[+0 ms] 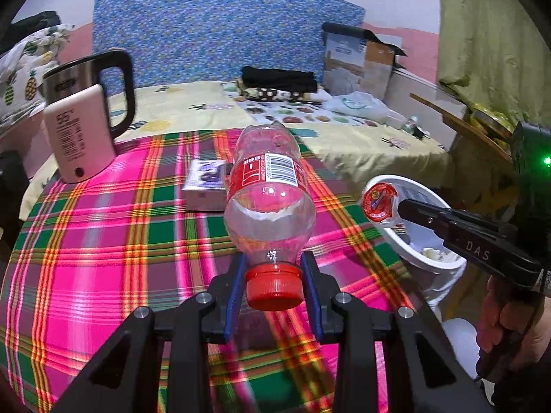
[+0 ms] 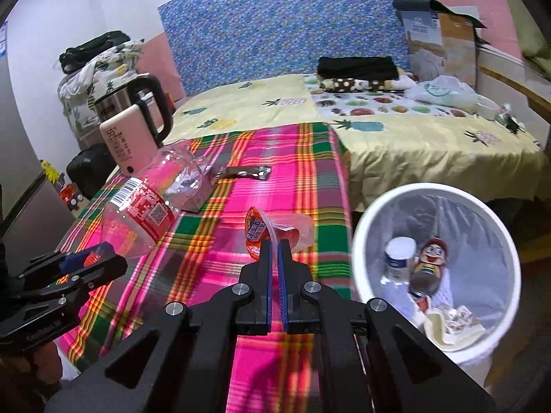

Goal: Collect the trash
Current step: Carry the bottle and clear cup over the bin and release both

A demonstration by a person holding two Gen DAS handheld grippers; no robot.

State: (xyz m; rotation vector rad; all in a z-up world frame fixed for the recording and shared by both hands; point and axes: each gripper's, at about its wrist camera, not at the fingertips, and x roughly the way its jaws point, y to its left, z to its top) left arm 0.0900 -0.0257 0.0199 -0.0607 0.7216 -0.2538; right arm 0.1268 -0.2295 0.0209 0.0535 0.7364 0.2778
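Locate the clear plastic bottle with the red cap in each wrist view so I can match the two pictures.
Left wrist: the plastic bottle fills the centre, its red cap clamped in the left gripper.
Right wrist: the plastic bottle sits left of centre, held by the left gripper above the plaid cloth.
Shared landmark: the white bin, to the right in both views.

The bottle (image 1: 270,203) is clear, glossy plastic with a red cap (image 1: 274,286) and a shiny printed label. The tablecloth (image 1: 103,241) is woven plaid cloth. The kettle (image 1: 82,117) shows brushed metal and a matt pink shell. The bin (image 2: 437,268) is smooth white plastic.
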